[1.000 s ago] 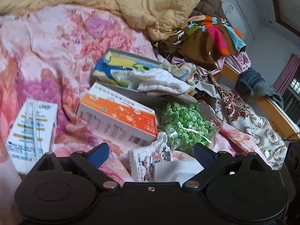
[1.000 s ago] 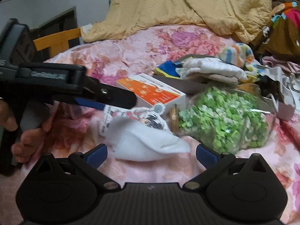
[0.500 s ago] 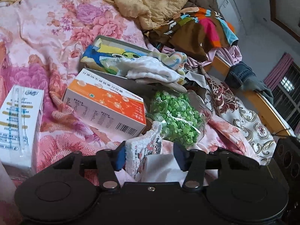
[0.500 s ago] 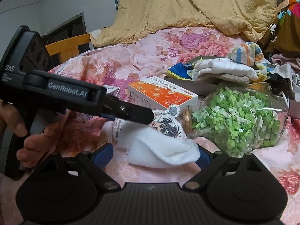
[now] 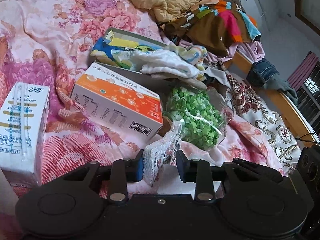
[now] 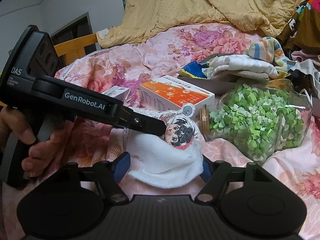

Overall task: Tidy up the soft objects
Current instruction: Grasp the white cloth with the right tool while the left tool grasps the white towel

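A small white cloth with a cartoon-girl print (image 6: pixel 178 134) lies on the floral bedspread (image 5: pixel 50 30), over a plain white cloth (image 6: pixel 170 166). My left gripper (image 5: pixel 160 167) is shut on the printed cloth (image 5: pixel 162 152); it shows from the side in the right wrist view (image 6: pixel 160 128). My right gripper (image 6: pixel 164 168) straddles the white cloth, its jaws partly closed and touching the cloth's edges. An open grey box (image 5: pixel 128 40) further back holds folded cloths, with a white one (image 5: pixel 166 64) on top.
An orange and white carton (image 5: pixel 118 102) and a glass jar of green paper stars (image 5: pixel 196 118) lie just beyond the cloths. A white milk carton (image 5: pixel 22 126) stands at left. A yellow blanket (image 6: pixel 200 6), a clothes pile (image 5: pixel 220 26) and the wooden bed rail (image 5: pixel 288 104) lie behind.
My left gripper moved forward and closed on the printed cloth. My right gripper advanced to the white cloth and its jaws narrowed around it.
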Motion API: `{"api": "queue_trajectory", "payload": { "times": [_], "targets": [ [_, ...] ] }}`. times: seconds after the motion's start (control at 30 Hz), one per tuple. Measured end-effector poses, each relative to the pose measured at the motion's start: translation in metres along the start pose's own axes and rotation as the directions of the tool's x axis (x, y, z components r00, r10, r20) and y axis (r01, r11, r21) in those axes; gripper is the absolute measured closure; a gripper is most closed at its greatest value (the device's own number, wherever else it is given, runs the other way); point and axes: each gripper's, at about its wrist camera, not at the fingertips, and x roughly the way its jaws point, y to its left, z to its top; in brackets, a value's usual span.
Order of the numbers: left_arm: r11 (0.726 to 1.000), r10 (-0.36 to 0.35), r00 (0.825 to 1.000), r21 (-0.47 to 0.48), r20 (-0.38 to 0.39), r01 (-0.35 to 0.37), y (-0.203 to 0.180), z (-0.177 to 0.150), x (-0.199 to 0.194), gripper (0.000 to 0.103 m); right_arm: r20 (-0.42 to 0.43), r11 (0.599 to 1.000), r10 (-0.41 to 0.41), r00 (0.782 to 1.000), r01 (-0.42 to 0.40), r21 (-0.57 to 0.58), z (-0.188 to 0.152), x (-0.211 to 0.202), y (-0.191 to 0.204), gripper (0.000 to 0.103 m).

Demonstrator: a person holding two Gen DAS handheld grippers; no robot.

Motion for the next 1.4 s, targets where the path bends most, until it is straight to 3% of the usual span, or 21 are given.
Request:
{"api": "queue_trajectory", "payload": {
  "times": [0.63,1.1,1.4],
  "targets": [
    [0.999,0.032,0.999,0.042,-0.010,-0.032,-0.004,-0.003,0.004,0.074,-0.030,1.000,0.004,1.000,-0.004,-0.013,-0.002,0.004,0.007,0.066],
    [0.995,0.053,0.999,0.081,-0.003,-0.053,-0.008,-0.006,0.003,0.074,-0.049,0.999,-0.009,0.999,0.007,-0.039,-0.002,0.005,0.012,0.067],
    [0.994,0.039,0.999,0.104,0.000,-0.038,-0.011,-0.006,0.002,0.082,-0.046,0.998,-0.027,0.999,0.025,-0.051,-0.002,0.002,0.015,0.086]
  ]
}}
